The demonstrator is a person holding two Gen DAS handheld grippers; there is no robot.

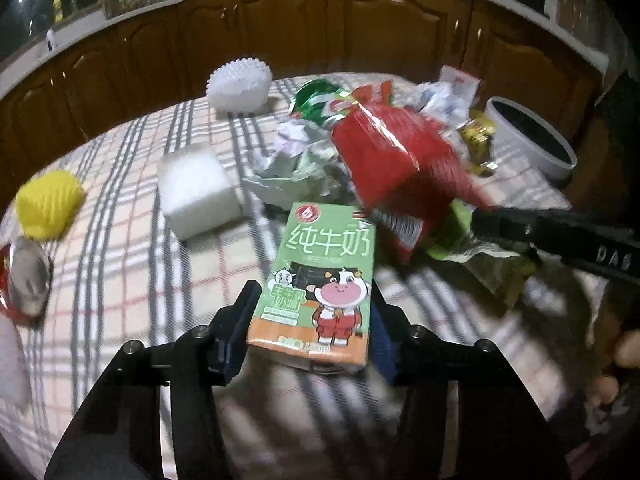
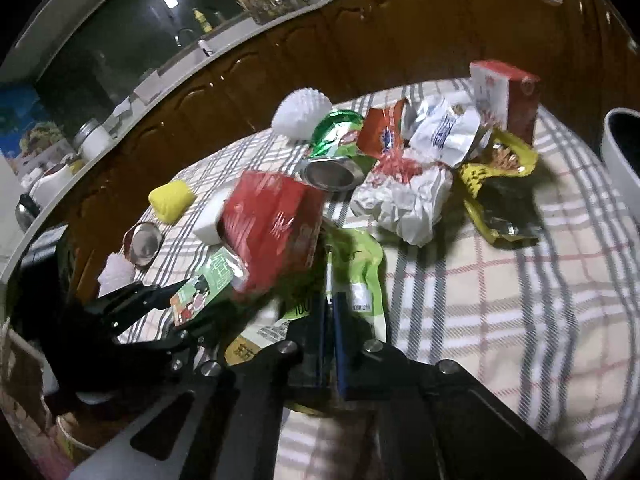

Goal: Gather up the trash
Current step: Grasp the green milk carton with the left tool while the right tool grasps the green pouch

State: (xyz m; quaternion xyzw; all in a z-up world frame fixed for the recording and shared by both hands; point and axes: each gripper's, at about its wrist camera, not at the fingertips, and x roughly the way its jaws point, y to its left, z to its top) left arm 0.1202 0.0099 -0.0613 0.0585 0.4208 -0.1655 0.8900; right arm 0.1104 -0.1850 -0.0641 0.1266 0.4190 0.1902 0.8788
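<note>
My left gripper (image 1: 314, 308) is shut on a green milk carton (image 1: 320, 276) with a cartoon cow and holds it above the checked tablecloth; it also shows in the right wrist view (image 2: 200, 294). My right gripper (image 2: 330, 280) is shut on the edge of a red plastic bag (image 2: 272, 224), lifted and blurred; in the left wrist view the bag (image 1: 396, 164) hangs from that gripper (image 1: 476, 220). A pile of wrappers lies behind: crumpled white paper (image 2: 404, 204), a yellow packet (image 2: 496, 184), a crushed can (image 2: 332, 172). A white bin (image 1: 528, 136) stands at the right.
On the cloth (image 1: 120, 264) lie a white foam block (image 1: 196, 192), a yellow foam net (image 1: 48, 204), a white spiky foam net (image 1: 240, 84), a round metal lid (image 1: 28, 276) and a red-white carton (image 2: 504, 96). Wooden cabinets (image 1: 320, 20) stand behind the table.
</note>
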